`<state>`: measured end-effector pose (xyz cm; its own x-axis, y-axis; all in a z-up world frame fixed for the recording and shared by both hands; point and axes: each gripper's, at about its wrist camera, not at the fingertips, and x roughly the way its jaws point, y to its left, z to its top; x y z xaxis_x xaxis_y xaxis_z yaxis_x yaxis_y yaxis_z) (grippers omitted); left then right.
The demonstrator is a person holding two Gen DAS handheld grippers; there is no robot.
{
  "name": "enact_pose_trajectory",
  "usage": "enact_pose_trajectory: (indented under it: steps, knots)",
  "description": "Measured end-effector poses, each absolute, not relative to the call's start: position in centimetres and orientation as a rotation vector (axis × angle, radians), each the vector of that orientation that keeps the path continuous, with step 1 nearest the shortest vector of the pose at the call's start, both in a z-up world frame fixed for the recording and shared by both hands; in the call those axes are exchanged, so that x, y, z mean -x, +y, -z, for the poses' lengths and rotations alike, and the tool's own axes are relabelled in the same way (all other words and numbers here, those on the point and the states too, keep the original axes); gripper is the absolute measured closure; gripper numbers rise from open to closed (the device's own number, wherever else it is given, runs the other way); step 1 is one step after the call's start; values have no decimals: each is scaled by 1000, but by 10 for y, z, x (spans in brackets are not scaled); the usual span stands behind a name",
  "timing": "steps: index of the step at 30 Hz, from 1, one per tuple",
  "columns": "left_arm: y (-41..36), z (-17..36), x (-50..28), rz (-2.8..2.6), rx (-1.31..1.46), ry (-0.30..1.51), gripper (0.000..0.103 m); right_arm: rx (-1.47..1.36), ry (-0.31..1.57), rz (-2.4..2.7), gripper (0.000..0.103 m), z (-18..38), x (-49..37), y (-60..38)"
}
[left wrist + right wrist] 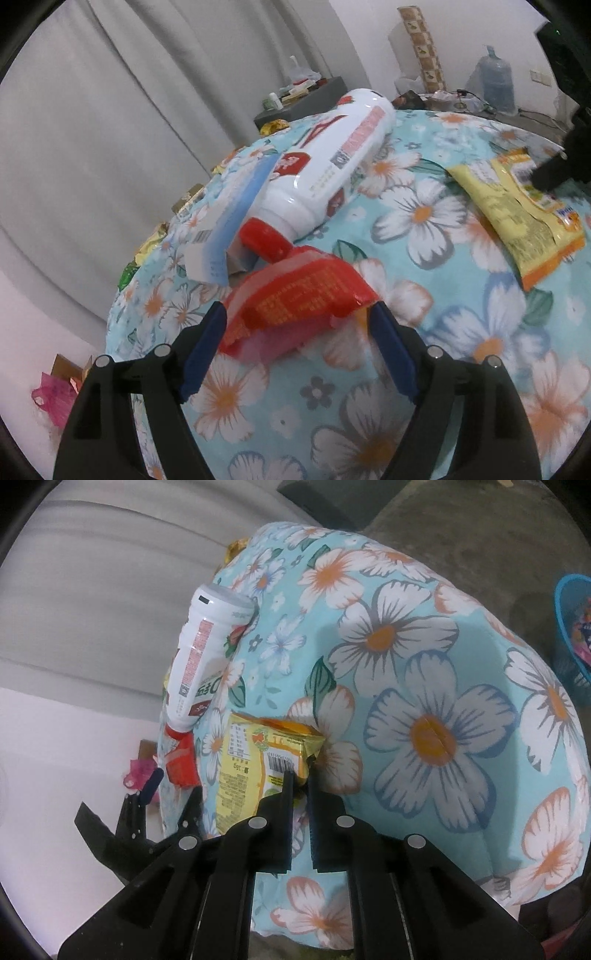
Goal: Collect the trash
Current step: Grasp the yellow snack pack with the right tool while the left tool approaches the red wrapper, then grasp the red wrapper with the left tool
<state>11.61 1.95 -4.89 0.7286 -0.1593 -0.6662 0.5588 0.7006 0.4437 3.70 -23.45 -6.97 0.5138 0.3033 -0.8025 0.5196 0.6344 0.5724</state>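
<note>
A red wrapper lies on the floral tablecloth, its near end between the open fingers of my left gripper. A white bottle with a red cap lies on its side behind it, next to a blue-and-white carton. A yellow snack bag lies to the right. In the right wrist view my right gripper is shut on the corner of the yellow snack bag. The bottle and red wrapper show at left there.
A blue basket with colourful trash stands on the floor at right. Grey curtains hang behind the table. A dark low table with clutter and a water jug stand at the back. A pink bag lies on the floor.
</note>
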Motion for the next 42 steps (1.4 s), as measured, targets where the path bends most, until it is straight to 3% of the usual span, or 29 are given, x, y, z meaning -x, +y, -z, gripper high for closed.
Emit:
enact_pose_trajectory:
  steps: [2, 6, 14, 19, 30, 37, 38, 42]
  knots:
    - [18, 48, -123, 415, -673, 646, 26, -924, 1061, 153, 94, 70, -38, -234]
    - [16, 47, -134, 408, -634, 681, 38, -987, 1046, 127, 84, 74, -36, -238]
    - [11, 42, -142, 377, -581, 714, 62, -1018, 1034, 112, 83, 81, -38, -240]
    - [13, 38, -143, 362, -552, 725, 70, -1007, 1032, 107, 83, 78, -33, -239]
    - [16, 33, -145, 360, -542, 721, 76, -1003, 1025, 108, 98, 75, -29, -238]
    - [17, 31, -139, 362, -541, 709, 79, -981, 1013, 102, 102, 67, -29, -235]
    - [17, 30, -138, 363, -540, 706, 85, -978, 1011, 102, 102, 66, -29, -234]
    - [20, 26, -136, 363, -534, 698, 91, -967, 1001, 98, 103, 62, -30, -231]
